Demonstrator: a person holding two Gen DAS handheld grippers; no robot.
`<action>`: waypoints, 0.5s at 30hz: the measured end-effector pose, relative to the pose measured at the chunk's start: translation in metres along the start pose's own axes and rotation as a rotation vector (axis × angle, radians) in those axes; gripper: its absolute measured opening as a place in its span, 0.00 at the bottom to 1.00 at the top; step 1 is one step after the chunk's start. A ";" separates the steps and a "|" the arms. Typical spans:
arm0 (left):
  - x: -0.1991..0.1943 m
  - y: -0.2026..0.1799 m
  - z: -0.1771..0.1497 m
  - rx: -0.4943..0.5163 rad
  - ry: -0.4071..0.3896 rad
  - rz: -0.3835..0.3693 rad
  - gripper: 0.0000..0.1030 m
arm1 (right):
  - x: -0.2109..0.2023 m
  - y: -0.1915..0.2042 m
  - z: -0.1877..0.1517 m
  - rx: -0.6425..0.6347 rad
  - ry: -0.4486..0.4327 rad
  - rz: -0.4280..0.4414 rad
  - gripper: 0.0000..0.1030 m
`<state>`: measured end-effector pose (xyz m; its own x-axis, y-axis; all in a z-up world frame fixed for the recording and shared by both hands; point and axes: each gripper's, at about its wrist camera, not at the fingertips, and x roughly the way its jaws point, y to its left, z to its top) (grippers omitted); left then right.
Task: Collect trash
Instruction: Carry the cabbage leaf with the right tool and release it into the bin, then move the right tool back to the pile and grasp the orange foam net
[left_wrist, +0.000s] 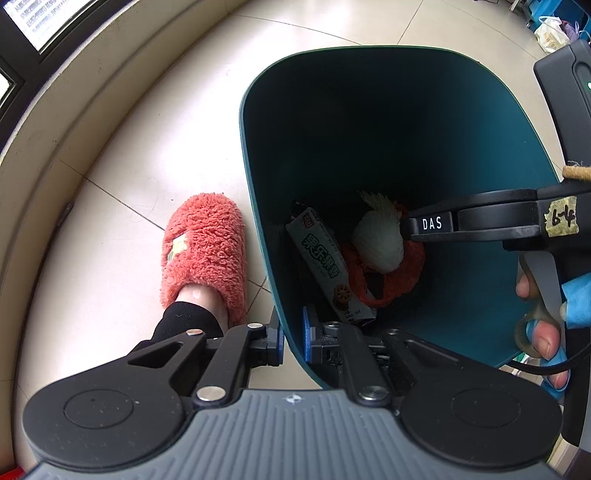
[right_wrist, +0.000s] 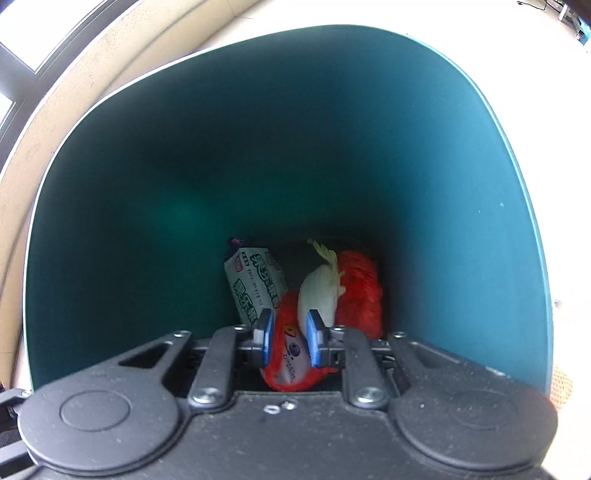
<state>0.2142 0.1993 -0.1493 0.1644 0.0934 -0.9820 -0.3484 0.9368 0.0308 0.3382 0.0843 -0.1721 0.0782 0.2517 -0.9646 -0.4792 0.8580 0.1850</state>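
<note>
Left gripper (left_wrist: 292, 338): nearly closed, one pad on each side of the near wall of the teal trash bin (left_wrist: 480, 122), pinching the rim and holding the bin steady on the tiled floor (left_wrist: 122, 177).
Right gripper (right_wrist: 287, 338): down inside the bin mouth, pads set a little apart with the red net bag (right_wrist: 288, 354) between them; looks gripped, not let go yet.
Net bag: a white wrapper with print inside it; hangs right at the pads, with the bin bottom straight below.
Way to go: down and open up, so the right side does the drop while the left only holds.
Already at the bottom: a biscuit box (left_wrist: 325, 266) lying long-ways along the left wall, and a white cabbage piece (left_wrist: 378, 240) on more red netting (right_wrist: 360, 288).
Outside the bin: a fluffy pink slipper (left_wrist: 205, 251) just beside the left wall.
Hard to see: lower end of the net bag hidden behind the gripper body; far bin bottom dark; small dark thing behind the box too dim to name.
</note>
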 end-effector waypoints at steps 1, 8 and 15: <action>0.000 0.000 0.000 -0.001 0.000 -0.001 0.09 | -0.003 0.001 -0.001 0.001 -0.003 0.008 0.20; 0.001 -0.001 -0.002 0.000 -0.006 0.007 0.09 | -0.050 -0.001 -0.011 -0.027 -0.068 0.062 0.22; 0.000 -0.003 -0.003 0.000 -0.007 0.010 0.09 | -0.098 -0.015 -0.028 -0.034 -0.143 0.124 0.24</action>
<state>0.2127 0.1958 -0.1500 0.1673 0.1054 -0.9803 -0.3505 0.9357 0.0408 0.3129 0.0341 -0.0853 0.1387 0.4179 -0.8978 -0.5217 0.8014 0.2924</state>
